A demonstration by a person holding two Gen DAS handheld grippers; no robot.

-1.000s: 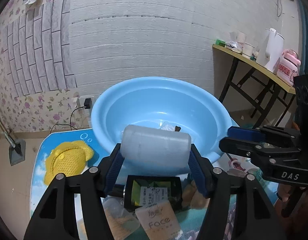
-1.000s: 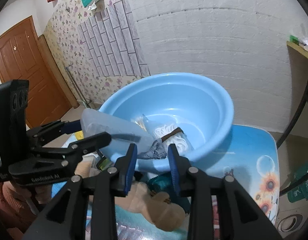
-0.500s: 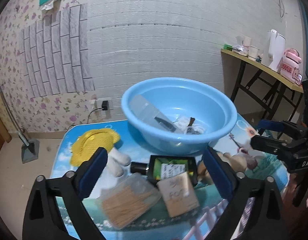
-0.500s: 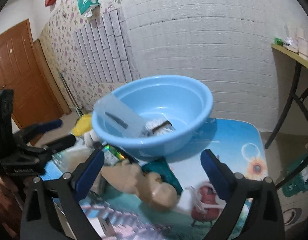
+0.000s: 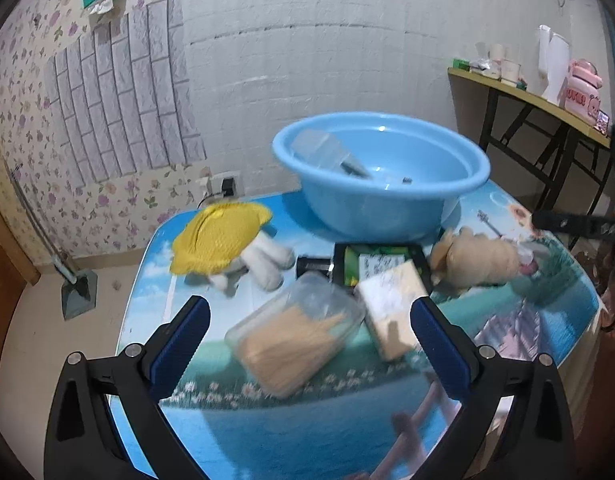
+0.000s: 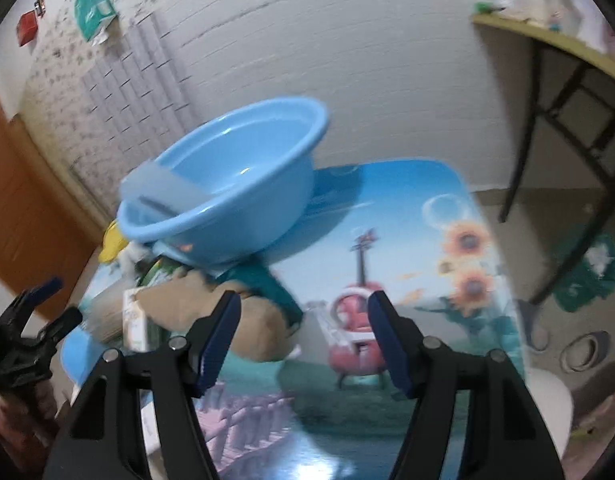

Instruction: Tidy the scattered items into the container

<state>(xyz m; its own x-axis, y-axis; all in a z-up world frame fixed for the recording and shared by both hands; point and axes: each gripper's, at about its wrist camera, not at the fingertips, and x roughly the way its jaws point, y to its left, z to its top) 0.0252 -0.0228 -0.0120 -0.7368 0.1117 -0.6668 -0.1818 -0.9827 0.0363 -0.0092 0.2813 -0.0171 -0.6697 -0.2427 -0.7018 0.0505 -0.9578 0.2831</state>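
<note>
The left gripper hangs above the near part of the table with its blue-padded jaws spread wide and nothing between them. Just beyond its fingertips lies a clear plastic box of wooden sticks, tilted on its side, with a beige packet touching its right end. Behind those two sits a dark box with a green label. To the left of that lies a yellow and white plush toy, and to the right lies a tan plush toy. Farther back stands the blue basin, and a translucent plastic container leans inside it against the left wall. All of this rests on a table covered with a printed blue landscape scene. The right gripper also has its jaws wide apart and empty, held over the table's right half above a printed red shape. In the right wrist view the tan plush toy lies just beyond the left finger, and the blue basin rises behind it, appearing tilted in this blurred view. The translucent plastic container rests at the basin's left rim. The left gripper shows at the far left edge. A side table with cups stands against the white wall.
</note>
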